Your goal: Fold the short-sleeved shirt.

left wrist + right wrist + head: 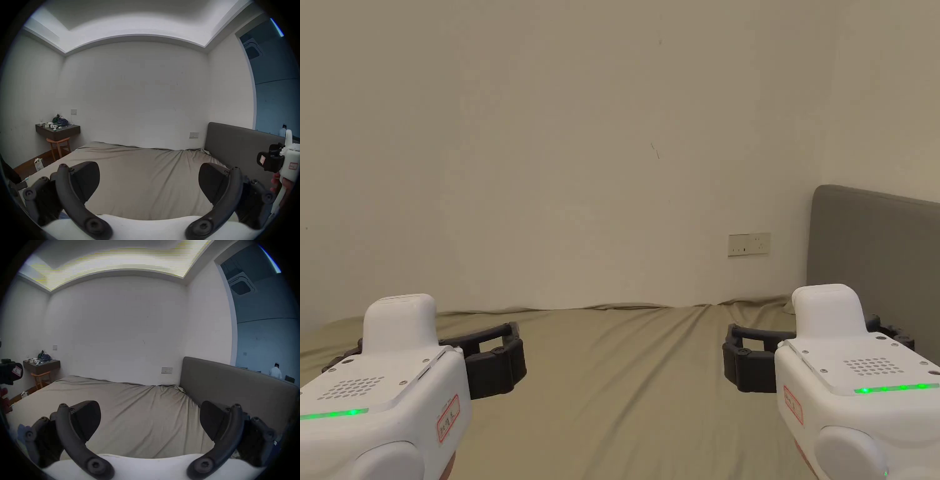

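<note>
The left gripper and right gripper hang with jaws spread wide, empty, above the olive bedsheet. I cannot locate the short-sleeved shirt; it probably lies below the cameras' aim. Being soft and light, it should suit pinching at shoulders or hem.

The left tongs and the right tongs are held level, side by side and well apart, pointing forward. On each, the jaws are spread wide with nothing between them. Fingers are wrapped around the right handle.
</note>
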{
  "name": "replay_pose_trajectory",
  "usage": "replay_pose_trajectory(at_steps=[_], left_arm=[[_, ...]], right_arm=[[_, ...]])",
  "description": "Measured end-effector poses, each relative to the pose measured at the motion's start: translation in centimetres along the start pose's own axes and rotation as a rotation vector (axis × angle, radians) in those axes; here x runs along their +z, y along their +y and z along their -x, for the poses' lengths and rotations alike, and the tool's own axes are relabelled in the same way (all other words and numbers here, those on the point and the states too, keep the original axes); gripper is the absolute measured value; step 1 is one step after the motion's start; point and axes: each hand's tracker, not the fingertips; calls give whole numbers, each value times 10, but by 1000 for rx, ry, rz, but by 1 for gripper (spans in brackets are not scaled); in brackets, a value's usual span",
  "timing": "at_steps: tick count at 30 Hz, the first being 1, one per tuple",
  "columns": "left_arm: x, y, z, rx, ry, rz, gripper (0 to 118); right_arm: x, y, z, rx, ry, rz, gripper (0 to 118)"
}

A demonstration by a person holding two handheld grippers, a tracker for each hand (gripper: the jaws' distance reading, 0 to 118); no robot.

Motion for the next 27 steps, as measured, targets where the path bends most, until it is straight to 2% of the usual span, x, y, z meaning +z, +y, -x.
replay_pose_trajectory(at_steps=[4,15,24,27], left_arm=[[2,-14,-2,-10,-1,2,118],[9,-10,-6,-27,-28,-2,118],[14,-9,-11,-43,-40,-5,118],[15,-9,-12,-43,-42,-5,118]], right_arm=[[-6,-1,2,-14,6,10,118],[-7,-3,8,42,-2,44,118],[-2,-3,5,30,-9,32,118],[0,-2,2,1,10,29,118]])
